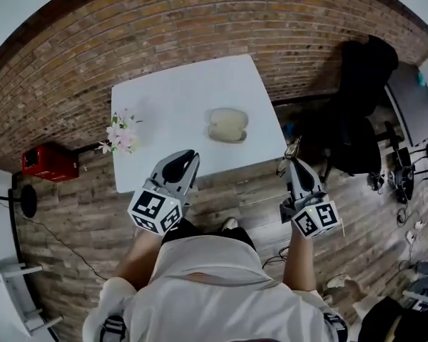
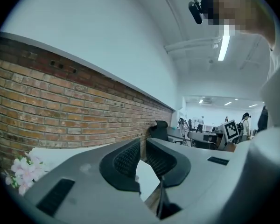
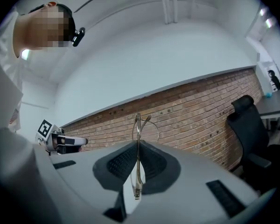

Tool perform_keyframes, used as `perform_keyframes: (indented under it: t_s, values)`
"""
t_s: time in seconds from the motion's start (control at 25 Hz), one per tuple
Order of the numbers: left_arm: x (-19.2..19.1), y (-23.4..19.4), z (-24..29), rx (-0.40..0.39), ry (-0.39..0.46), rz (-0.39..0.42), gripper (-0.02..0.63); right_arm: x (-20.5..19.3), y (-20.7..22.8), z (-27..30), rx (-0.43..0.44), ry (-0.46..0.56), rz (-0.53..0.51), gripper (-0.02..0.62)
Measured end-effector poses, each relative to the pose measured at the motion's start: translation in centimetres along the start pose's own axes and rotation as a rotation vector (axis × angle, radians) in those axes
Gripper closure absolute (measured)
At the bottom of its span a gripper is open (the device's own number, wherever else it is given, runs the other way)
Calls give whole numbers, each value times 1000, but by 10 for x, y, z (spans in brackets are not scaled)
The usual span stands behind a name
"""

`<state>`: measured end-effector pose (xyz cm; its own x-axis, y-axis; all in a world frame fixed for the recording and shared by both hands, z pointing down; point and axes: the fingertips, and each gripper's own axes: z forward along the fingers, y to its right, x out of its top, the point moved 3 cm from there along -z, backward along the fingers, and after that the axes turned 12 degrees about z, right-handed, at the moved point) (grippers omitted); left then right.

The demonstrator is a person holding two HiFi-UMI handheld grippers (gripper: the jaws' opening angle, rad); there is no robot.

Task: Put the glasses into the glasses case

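Note:
An open beige glasses case [image 1: 227,125] lies on the white table [image 1: 178,95], toward its right side. My right gripper [image 1: 292,157] is off the table's front right corner, above the floor. It is shut on thin metal-framed glasses [image 3: 138,125], which stand on edge between its pads and stick out past the tips. My left gripper [image 1: 185,159] hovers at the table's front edge, left of the case. Its jaws stand nearly together with nothing between them [image 2: 143,144]. Neither gripper touches the case.
A small bunch of pink flowers [image 1: 120,137] sits at the table's front left edge. A red box [image 1: 48,162] stands on the floor to the left. A black office chair [image 1: 360,116] and a desk are on the right. A brick wall runs behind the table.

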<state>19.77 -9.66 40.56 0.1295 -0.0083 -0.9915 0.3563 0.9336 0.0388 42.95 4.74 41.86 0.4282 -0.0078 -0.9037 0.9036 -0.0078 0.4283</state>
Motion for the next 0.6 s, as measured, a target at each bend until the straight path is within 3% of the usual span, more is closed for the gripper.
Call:
perform_keyframes:
  t_s: [0.28, 0.6]
  values:
    - [-7, -39, 4, 67, -23, -23, 561, -13, -6, 60, 71, -68, 3, 529]
    - [-23, -107, 26, 7, 4, -96, 561, -16, -33, 135, 35, -118, -37, 529]
